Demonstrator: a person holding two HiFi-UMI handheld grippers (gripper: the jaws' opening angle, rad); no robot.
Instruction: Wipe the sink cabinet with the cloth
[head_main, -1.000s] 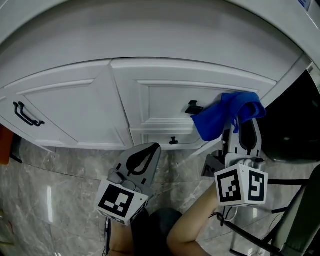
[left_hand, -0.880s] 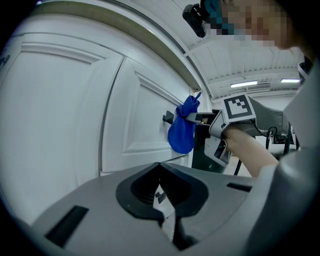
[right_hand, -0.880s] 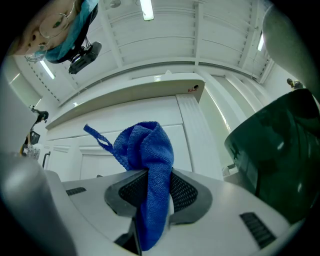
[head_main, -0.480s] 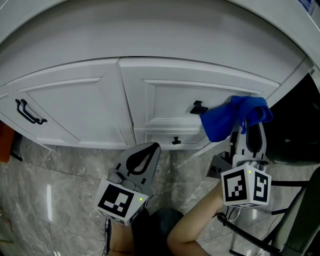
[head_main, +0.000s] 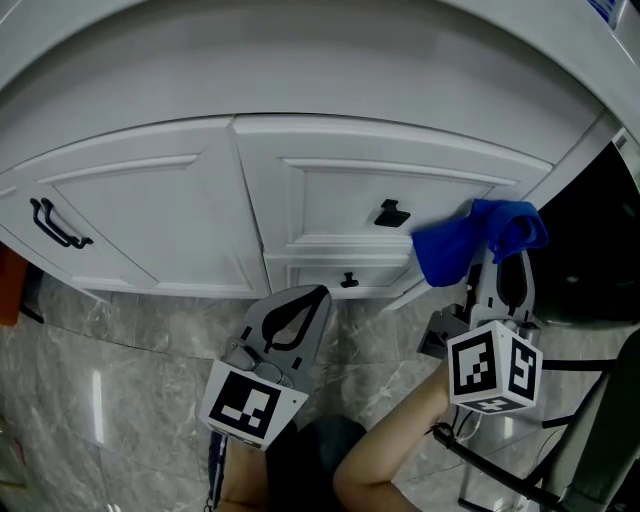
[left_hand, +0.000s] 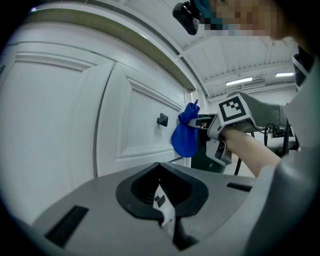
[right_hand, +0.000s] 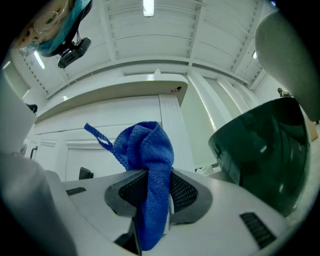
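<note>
Blue cloth (head_main: 462, 250) pinched between right gripper (head_main: 492, 276) jaws, bunched forward at white cabinet door (head_main: 330, 205), presumably for wiping; left gripper (head_main: 300, 305) idle, jaws together.

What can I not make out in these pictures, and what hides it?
- Head view: whether the blue cloth touches the cabinet front; the cloth itself covers that spot.
- Head view: the dark bin is cut off by the right edge.
- Right gripper view: the knob is half hidden behind the right gripper.
</note>
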